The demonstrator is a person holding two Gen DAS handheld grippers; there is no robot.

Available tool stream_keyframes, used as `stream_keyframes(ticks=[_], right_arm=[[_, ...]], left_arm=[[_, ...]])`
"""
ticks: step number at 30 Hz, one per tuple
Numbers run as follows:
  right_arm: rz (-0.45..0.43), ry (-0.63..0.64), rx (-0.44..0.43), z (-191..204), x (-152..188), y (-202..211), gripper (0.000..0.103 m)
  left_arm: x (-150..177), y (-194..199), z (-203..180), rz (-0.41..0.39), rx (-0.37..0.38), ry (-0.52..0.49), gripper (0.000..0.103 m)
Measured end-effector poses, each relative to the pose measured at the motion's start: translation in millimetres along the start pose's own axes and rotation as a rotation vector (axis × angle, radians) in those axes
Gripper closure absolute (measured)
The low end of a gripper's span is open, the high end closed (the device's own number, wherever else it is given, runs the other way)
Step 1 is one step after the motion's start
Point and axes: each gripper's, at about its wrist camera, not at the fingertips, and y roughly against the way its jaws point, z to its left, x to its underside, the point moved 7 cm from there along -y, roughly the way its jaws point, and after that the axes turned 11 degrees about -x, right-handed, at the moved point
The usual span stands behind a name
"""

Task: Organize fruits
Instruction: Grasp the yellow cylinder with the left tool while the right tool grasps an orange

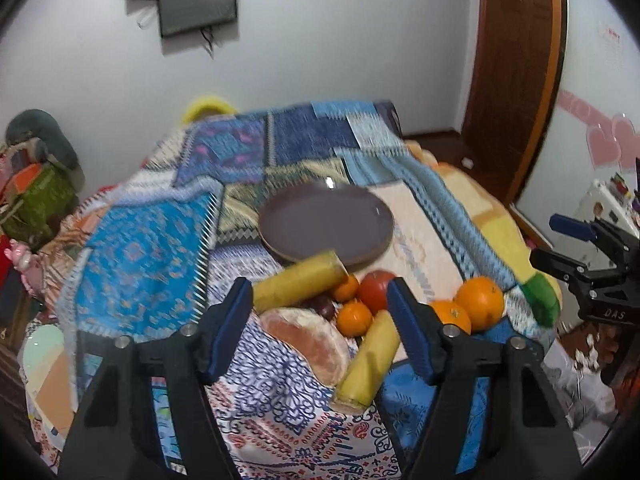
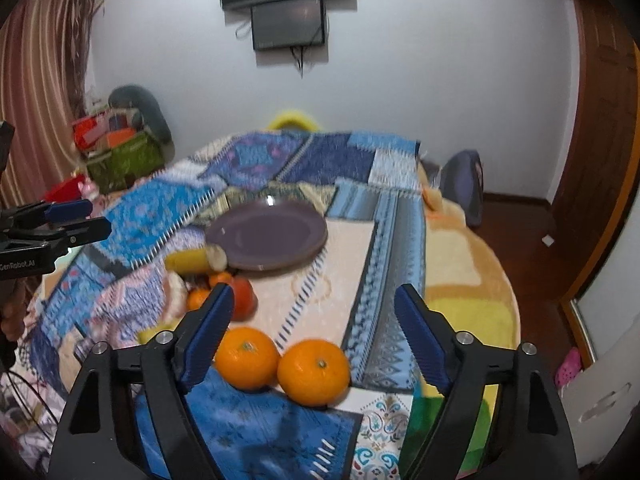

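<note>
A purple plate (image 1: 326,222) (image 2: 268,236) lies empty on the patchwork cloth. In front of it lies a heap of fruit: two cut bananas (image 1: 298,282) (image 1: 370,360), a pomelo piece (image 1: 310,342), a red tomato (image 1: 376,288), small mandarins (image 1: 354,318) and dark grapes (image 1: 324,306). Two oranges (image 2: 246,358) (image 2: 314,372) lie apart to the right. My left gripper (image 1: 320,332) is open above the heap, holding nothing. My right gripper (image 2: 314,332) is open above the two oranges, holding nothing.
The table's cloth (image 1: 148,240) is rumpled and hangs over the edges. A green bag with boxes (image 2: 124,156) stands at the left wall. A wooden door (image 1: 516,60) is at the right. A screen (image 2: 288,24) hangs on the back wall.
</note>
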Motion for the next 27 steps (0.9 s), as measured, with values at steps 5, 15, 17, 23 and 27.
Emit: stream_keyframes(ticks=[5,15,17,23,27], right_arm=[[0.078,-0.033,-0.003,-14,17,-15,0.025],[0.189,-0.056,-0.055,-14,46,-43,0.035],[0.202,-0.076,-0.072,-15,49,-46,0.035],[0.247,-0.089,-0.074,-17,61,-60,0.035],[0.264,-0.109,-0.079,-20,67,-68,0.035]], left_arm=[[11,-34,-17,0.119,0.089,0.004,0.055],[43,-70,-53,0.253,0.151,-0.081,0.057],[49,-73,-55,0.271,0.164,-0.084,0.057],[64,-81,-66,0.300,0.177,-0.111,0.061],[65,-85,-69,0.293,0.165,-0.132,0.061]])
